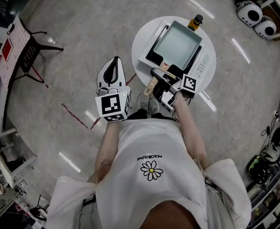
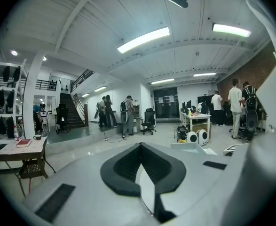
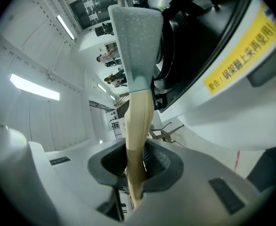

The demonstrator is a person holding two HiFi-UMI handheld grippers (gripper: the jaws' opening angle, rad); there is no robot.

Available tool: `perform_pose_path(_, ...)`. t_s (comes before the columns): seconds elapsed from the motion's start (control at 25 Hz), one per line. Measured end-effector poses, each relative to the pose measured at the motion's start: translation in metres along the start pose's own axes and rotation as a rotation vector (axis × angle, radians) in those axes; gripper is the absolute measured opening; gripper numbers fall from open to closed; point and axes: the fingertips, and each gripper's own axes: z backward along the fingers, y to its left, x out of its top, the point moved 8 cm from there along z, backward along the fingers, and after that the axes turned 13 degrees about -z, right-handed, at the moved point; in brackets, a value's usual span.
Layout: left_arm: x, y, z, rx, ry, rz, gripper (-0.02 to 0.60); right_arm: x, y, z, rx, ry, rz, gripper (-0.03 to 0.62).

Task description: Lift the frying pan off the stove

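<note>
Okay, head view: a square frying pan sat on a portable stove on a round white counter, with an amber bottle at the far rim just beside the stove. The pan's wooden handle stuck out over the counter's near edge toward the person. The right tool was on that handle, near where it joined the pan. The left tool hung over the floor to the left of the counter, well apart from the pan. Left gripper view: the dark pads met at their tips with nothing between them, so this tool was closed and empty; beyond it was an open office with people standing, a black chair and a small desk at the left. Right gripper view: the two pads were clamped on the wooden handle, which ran up between them to the pan's grey neck, with the stove's black body and a yellow label just to the right.
</note>
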Motion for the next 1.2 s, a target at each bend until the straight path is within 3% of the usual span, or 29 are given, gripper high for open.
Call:
perform_pose_path(0.52,0.002,0.003,0.004,0.007,-0.01,0.008,-0.002,-0.006,0.018,0.002,-0.015,0.008,0.028,0.064)
perform_pose_path(0.8,0.003,0.002,0.009,0.009,-0.017,0.008,-0.001,-0.012,0.035,0.011,-0.015,0.01,0.094,0.064)
perform_pose_path(1.2,0.013,0.003,0.011,0.004,-0.06,0.004,-0.001,-0.035,0.103,0.007,0.041,0.029,0.364,0.066)
